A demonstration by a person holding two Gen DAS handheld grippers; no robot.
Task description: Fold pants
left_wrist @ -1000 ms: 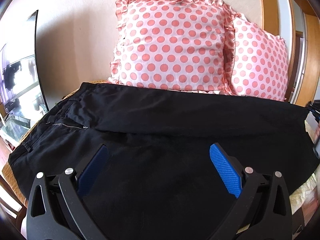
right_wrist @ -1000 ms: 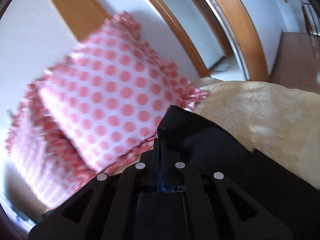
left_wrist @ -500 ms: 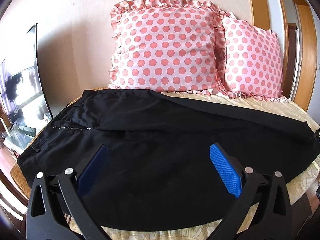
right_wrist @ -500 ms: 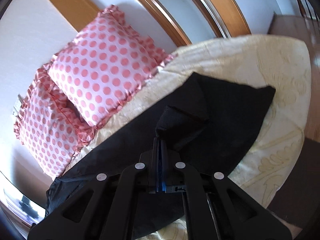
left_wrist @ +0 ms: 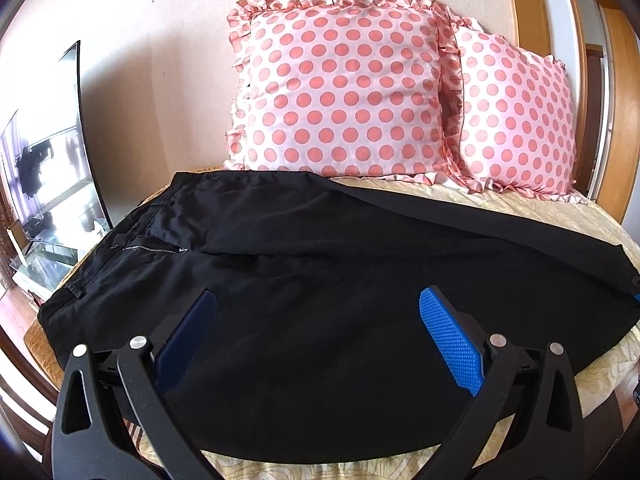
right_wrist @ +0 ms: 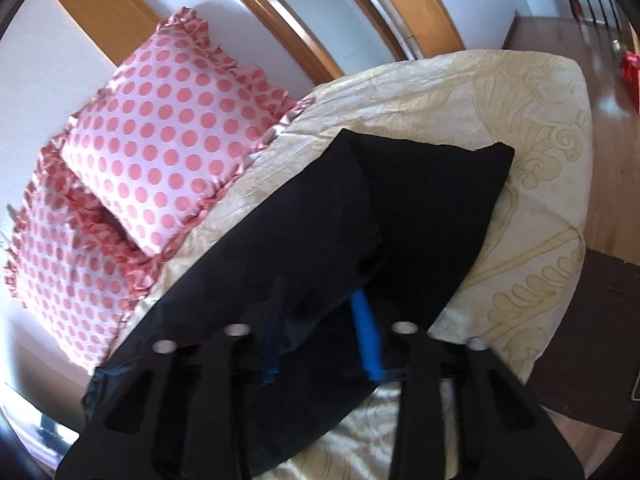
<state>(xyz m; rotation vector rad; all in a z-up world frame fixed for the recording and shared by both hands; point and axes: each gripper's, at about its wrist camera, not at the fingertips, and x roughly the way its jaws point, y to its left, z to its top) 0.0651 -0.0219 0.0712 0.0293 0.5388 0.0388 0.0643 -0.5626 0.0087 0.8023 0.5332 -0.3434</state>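
Black pants [left_wrist: 320, 264] lie spread across the bed, with the waist and zipper [left_wrist: 152, 249] at the left and the legs running right. My left gripper [left_wrist: 319, 296] hovers open over the near leg with nothing between its blue pads. In the right wrist view the leg ends [right_wrist: 440, 184] rest flat on the bed cover. There my right gripper [right_wrist: 320, 292] is low over the cloth and its jaws are opening. A fold of black fabric lies loosely between its pads, which no longer press on it.
Two pink polka-dot pillows [left_wrist: 344, 80] [left_wrist: 516, 120] lean on the wall behind the pants. The yellow patterned bed cover [right_wrist: 520, 120] ends at a rounded edge, with wooden floor [right_wrist: 612, 120] beyond. A screen on a glass stand [left_wrist: 40, 184] stands to the left of the bed.
The right gripper came down with the leg end and laid it on the bed, then its shut jaws parted. The far leg now lies flat. The left gripper stayed put.
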